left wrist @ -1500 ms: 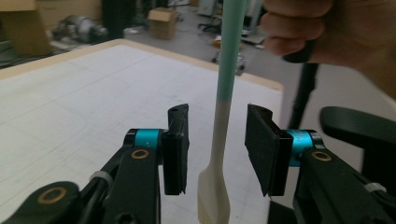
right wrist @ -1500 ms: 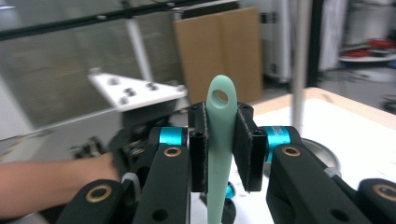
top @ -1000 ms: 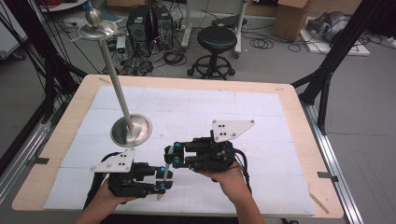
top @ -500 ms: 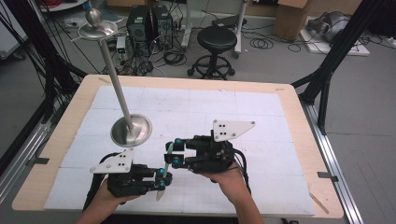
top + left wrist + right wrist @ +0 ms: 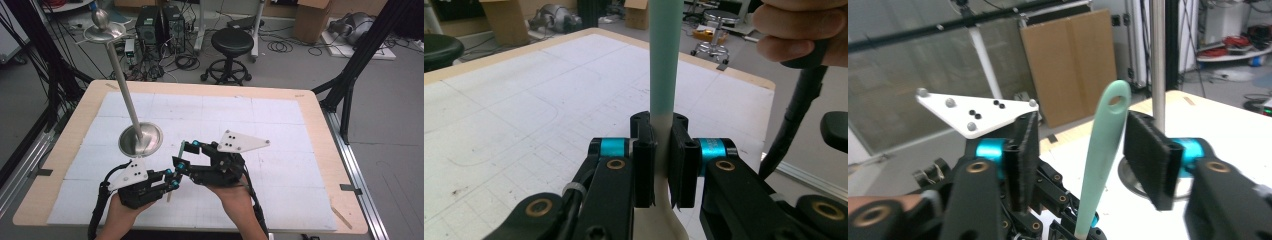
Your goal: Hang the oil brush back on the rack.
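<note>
Since a second ago your right gripper has let its jaws open off the mint-green spoon, which stands between them untouched. Your left gripper is clamped on the spoon's pale neck, holding it upright just above the table near the metal stand. It looks light, stiff and slick, so retake it on the flat handle below the hole.
</note>
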